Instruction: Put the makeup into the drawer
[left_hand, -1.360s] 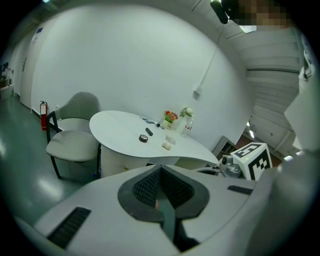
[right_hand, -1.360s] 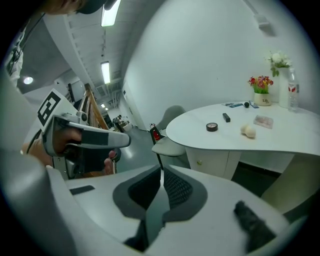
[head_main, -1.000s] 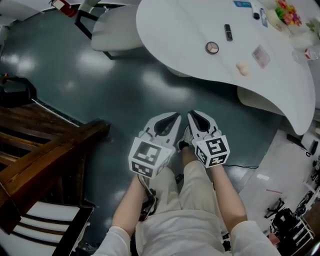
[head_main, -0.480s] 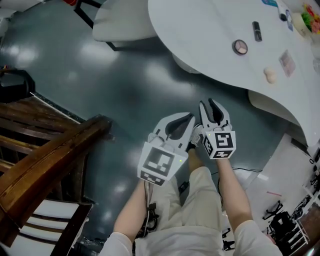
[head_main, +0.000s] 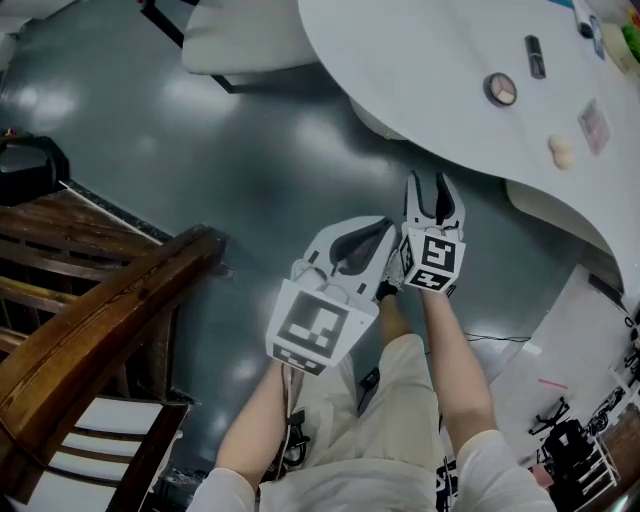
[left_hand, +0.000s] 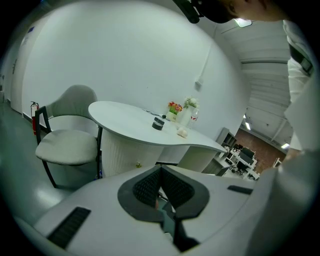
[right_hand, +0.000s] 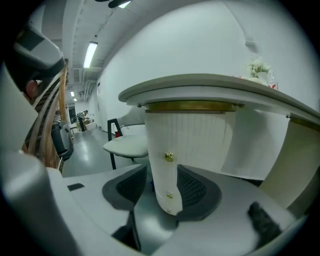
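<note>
On the white curved table (head_main: 420, 70) lie the makeup items: a round compact (head_main: 500, 88), a black lipstick (head_main: 535, 56), a beige sponge (head_main: 562, 151) and a pink packet (head_main: 593, 124). Below the tabletop stands a white ribbed pedestal (right_hand: 190, 140) with small gold knobs (right_hand: 169, 157). My right gripper (head_main: 431, 182) points at that pedestal from a short way off; its jaws have just been opening and nothing is between them. My left gripper (head_main: 387, 225) hangs beside it over the floor, shut and empty. The compact (left_hand: 158, 125) also shows in the left gripper view.
A dark wooden stair rail (head_main: 100, 330) fills the lower left. A white chair (head_main: 240, 35) stands by the table's far side, and a black bag (head_main: 30, 170) sits on the grey floor. Flowers (left_hand: 174, 107) stand on the table. The person's legs are below the grippers.
The right gripper has moved forward toward the table's edge and its jaws have gone from shut to open. The left gripper has shifted slightly and stays shut.
</note>
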